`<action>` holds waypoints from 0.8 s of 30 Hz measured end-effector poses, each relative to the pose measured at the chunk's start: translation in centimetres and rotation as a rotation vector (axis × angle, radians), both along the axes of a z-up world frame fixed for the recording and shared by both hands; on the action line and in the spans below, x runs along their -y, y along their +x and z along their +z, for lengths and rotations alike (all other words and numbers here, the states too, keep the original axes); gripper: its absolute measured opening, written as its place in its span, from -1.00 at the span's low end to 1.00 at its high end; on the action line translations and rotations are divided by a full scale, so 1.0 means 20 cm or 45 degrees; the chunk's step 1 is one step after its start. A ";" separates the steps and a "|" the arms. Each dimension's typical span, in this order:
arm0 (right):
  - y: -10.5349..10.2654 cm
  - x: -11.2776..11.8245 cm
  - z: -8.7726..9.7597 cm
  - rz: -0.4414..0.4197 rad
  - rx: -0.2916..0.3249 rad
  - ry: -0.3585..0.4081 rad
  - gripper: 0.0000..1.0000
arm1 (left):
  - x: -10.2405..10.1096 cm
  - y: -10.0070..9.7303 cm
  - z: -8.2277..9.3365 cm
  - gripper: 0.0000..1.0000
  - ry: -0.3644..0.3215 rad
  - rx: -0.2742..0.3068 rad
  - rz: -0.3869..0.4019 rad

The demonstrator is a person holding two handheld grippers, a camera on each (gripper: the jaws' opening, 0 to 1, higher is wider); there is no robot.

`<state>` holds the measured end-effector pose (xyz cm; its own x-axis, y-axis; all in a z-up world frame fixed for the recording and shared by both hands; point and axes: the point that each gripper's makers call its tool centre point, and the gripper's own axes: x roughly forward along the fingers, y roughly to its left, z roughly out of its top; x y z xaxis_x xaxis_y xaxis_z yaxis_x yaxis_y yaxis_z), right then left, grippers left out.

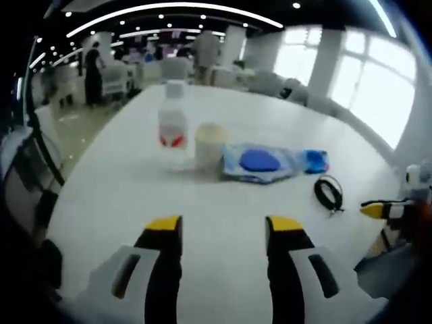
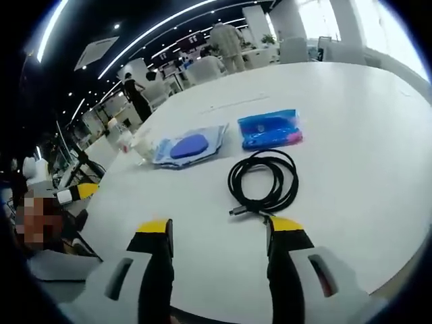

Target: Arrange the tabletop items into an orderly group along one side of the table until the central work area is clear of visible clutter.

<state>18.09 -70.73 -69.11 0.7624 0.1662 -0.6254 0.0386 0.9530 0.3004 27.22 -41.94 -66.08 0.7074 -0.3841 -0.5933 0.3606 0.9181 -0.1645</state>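
Observation:
On the white table (image 1: 121, 196) stand a clear bottle (image 1: 173, 128) with a white cap and red label and a cream cup (image 1: 210, 145), side by side. To their right lie a clear bag holding a blue item (image 1: 260, 162), a blue packet (image 1: 314, 160) and a coiled black cable (image 1: 329, 192). My left gripper (image 1: 224, 226) is open and empty, well short of them. My right gripper (image 2: 221, 226) is open too, its yellow tips just short of the cable (image 2: 263, 182). Beyond the cable lie the blue packet (image 2: 270, 129) and the clear bag (image 2: 189, 147).
The right gripper's yellow tip (image 1: 374, 210) shows at the table's right edge in the left gripper view. The left gripper's tip (image 2: 79, 191) shows at the left in the right gripper view. White chairs (image 1: 177, 67) and people (image 1: 92, 71) stand beyond the far edge.

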 end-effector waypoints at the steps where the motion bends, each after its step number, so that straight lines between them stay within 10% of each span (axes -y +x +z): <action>1: 0.01 0.01 0.01 0.000 0.001 -0.004 0.10 | 0.00 0.00 0.00 -0.07 -0.001 0.004 0.000; 24: 0.35 0.32 -0.13 0.135 -0.139 -0.248 0.14 | -0.09 0.04 -0.04 -0.13 0.004 -0.008 0.072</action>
<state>25.02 -77.17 -71.76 0.6734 0.1099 -0.7311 -0.0426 0.9930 0.1101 28.11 -40.19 -66.84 0.7243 -0.3419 -0.5987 0.3071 0.9375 -0.1638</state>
